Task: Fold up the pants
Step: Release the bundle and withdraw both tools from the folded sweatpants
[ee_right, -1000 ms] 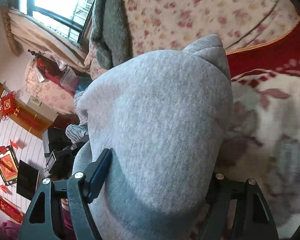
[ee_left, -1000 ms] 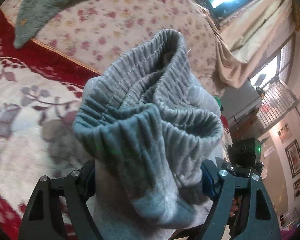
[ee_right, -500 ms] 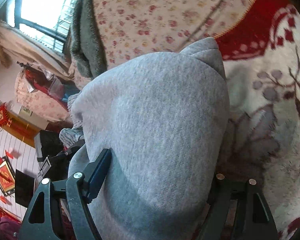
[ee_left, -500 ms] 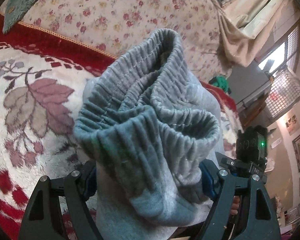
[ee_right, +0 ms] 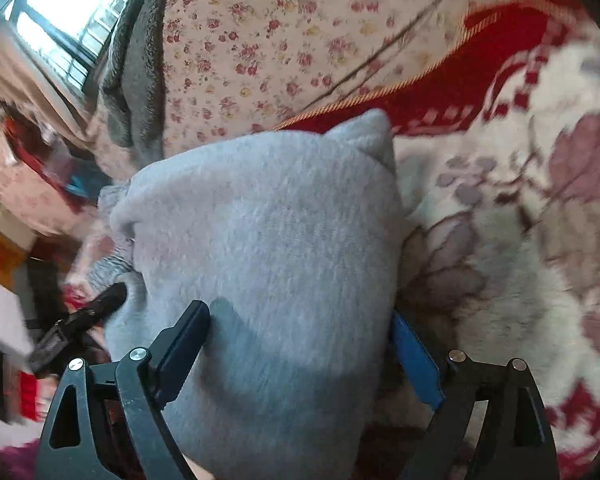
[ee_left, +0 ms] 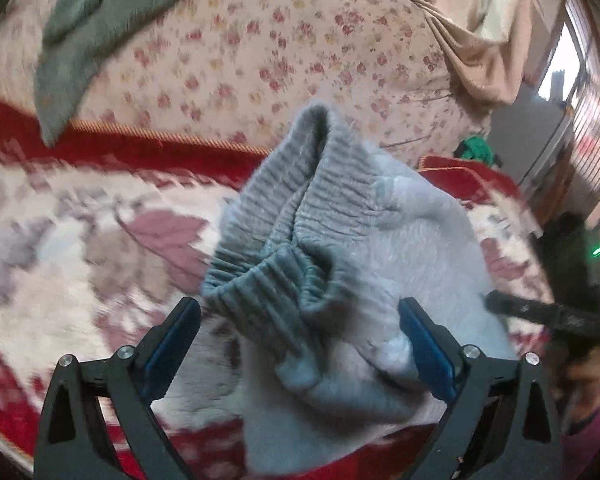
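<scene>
Left wrist view: the left gripper (ee_left: 300,332) has its two black fingers with blue pads (ee_left: 426,350) spread wide. The grey pants (ee_left: 340,280) lie bunched between them. The ribbed elastic waistband (ee_left: 300,216) rises just beyond the fingertips, toward the far side. The right pad touches the cloth; the left pad stands just beside it with a gap, so the tongs look released rather than clenched. The pants rest over a red and cream floral blanket (ee_left: 80,260). Farther back lies a pale flowered quilt (ee_left: 280,48), with a grey-green towel (ee_left: 80,40) at far left. The picture is blurred.

Right wrist view: the right gripper (ee_right: 300,340) has a thick fold of the same grey pants (ee_right: 268,260) filling the space between its fingers. Both fingers press against the cloth, grasping it. The fold stands up from the near edge toward the middle. The floral blanket (ee_right: 520,260) lies to the right and the flowered quilt (ee_right: 280,40) lies beyond.
</scene>
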